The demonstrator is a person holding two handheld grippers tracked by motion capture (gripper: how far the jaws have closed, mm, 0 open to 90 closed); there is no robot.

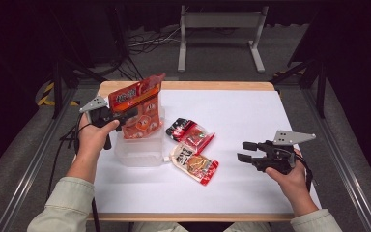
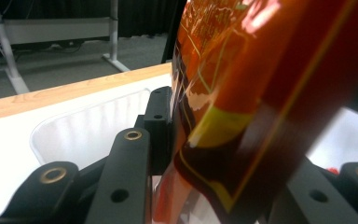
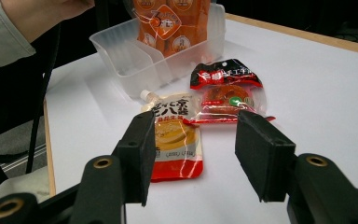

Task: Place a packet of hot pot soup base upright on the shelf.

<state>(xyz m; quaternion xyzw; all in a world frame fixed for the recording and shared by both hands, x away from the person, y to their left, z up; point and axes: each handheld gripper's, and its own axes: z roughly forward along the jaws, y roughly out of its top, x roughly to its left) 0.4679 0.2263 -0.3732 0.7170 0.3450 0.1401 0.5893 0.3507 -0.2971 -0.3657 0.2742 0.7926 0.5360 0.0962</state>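
My left gripper (image 1: 127, 114) is shut on the upper part of an orange snack bag (image 1: 142, 108). The bag stands upright with its lower end inside a clear plastic container (image 1: 137, 153). In the left gripper view the bag (image 2: 261, 93) presses against the left finger (image 2: 159, 119) and hides the other jaw. From the right gripper view, the bag (image 3: 175, 25) sits in the far part of the divided container (image 3: 121, 51). My right gripper (image 1: 245, 151) hovers open at the table's right with nothing between its jaws. It points at a white and orange spout pouch (image 3: 175, 140) and a red and black packet (image 3: 226, 86).
The spout pouch (image 1: 195, 163) and the red packet (image 1: 191, 131) lie flat mid-table, just right of the container. The white table top (image 1: 232, 111) has a wooden rim. A white metal stand (image 1: 220, 29) and cables are on the floor beyond.
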